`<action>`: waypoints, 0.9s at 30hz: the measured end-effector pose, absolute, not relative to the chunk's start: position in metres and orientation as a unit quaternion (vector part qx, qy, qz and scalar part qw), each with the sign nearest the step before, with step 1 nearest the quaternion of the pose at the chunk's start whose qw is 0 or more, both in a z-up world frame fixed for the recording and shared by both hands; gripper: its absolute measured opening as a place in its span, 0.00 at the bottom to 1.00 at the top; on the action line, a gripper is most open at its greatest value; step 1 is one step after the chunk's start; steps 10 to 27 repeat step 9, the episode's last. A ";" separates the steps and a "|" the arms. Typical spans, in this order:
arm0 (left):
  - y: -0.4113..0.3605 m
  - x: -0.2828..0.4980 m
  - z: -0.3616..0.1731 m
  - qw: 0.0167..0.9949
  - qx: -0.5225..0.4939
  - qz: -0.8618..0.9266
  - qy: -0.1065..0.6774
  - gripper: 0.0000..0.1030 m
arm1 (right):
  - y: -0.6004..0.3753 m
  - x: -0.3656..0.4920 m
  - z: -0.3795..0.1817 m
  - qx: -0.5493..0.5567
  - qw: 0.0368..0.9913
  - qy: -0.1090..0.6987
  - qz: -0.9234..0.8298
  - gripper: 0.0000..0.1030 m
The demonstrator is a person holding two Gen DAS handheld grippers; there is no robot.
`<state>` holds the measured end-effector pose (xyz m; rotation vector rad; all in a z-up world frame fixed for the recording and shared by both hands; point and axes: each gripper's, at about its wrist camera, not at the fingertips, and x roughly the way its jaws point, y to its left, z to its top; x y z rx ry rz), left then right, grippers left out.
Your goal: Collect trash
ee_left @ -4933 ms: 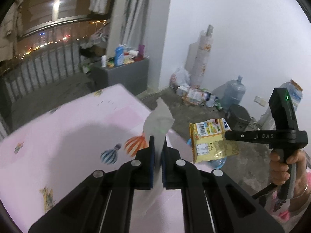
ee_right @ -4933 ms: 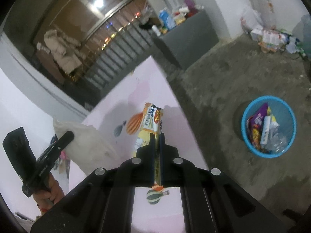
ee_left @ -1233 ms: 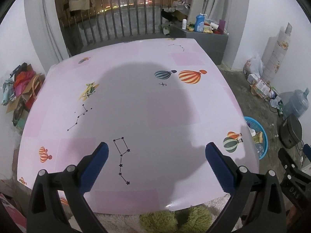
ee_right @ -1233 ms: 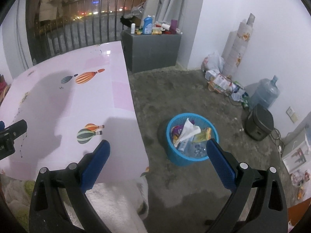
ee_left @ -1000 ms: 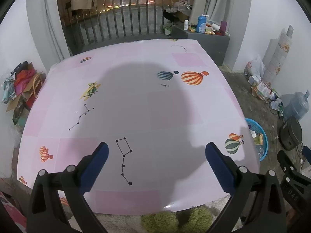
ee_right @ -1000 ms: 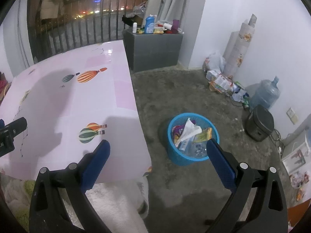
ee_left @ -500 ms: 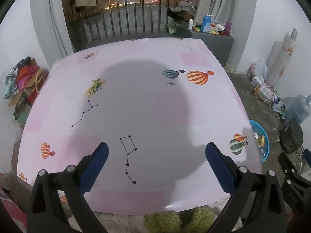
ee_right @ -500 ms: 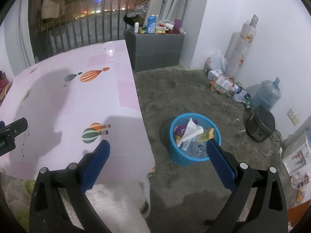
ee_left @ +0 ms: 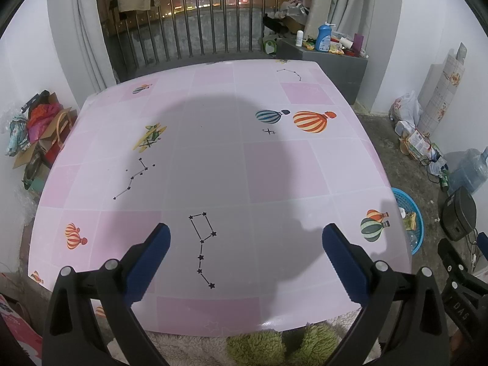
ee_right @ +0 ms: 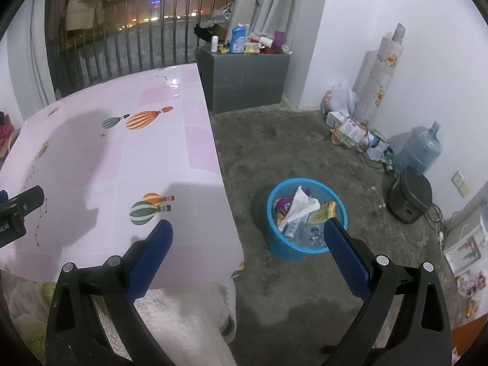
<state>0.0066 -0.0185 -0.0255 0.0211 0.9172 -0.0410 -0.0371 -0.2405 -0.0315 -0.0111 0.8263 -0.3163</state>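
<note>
A blue plastic basket stands on the floor right of the table and holds a white tissue, a yellow snack packet and other wrappers. Its rim shows in the left wrist view. My left gripper is wide open and empty above the near edge of the pink table, which bears no trash. My right gripper is wide open and empty, held above the table's right corner and the floor near the basket.
A grey cabinet with bottles stands at the back by the railing. A water jug, a black cooker and bags line the right wall. A box of clutter sits left of the table. White fleece lies below.
Both grippers held trash earlier, a tissue in the left and a yellow packet in the right; both now are open and empty, with these items in the basket. Over the last second the views barely shift.
</note>
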 end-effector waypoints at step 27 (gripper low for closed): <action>-0.017 0.006 -0.027 0.895 0.011 -0.019 0.446 0.95 | -0.241 -0.037 -0.032 -0.005 0.904 0.400 -0.153 0.92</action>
